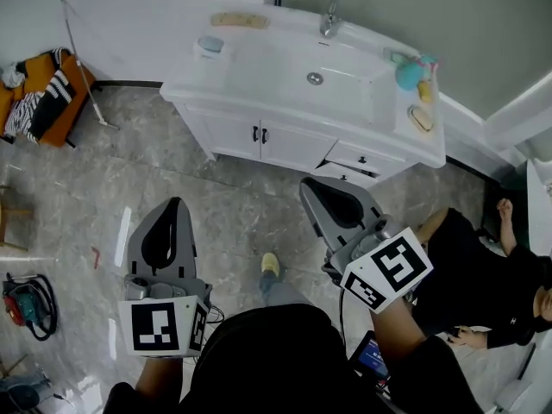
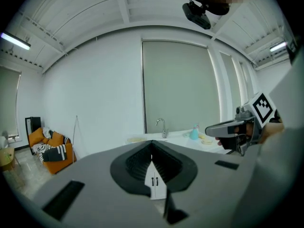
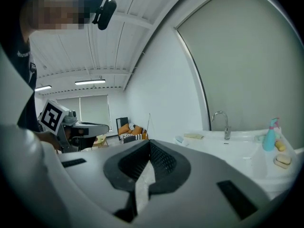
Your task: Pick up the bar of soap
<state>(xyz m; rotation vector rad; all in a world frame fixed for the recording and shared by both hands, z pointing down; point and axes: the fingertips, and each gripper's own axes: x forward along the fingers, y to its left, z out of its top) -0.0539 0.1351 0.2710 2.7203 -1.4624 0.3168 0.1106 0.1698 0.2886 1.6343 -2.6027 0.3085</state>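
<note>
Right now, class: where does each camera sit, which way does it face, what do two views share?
Head view: on the head, steeply down at the sink cabinet; left gripper, right gripper, torso show.
Left gripper view: on that gripper, facing the faucet; right gripper shows.
Right gripper view: on that gripper, facing past the sink cabinet; left gripper shows.
All share the faucet.
</note>
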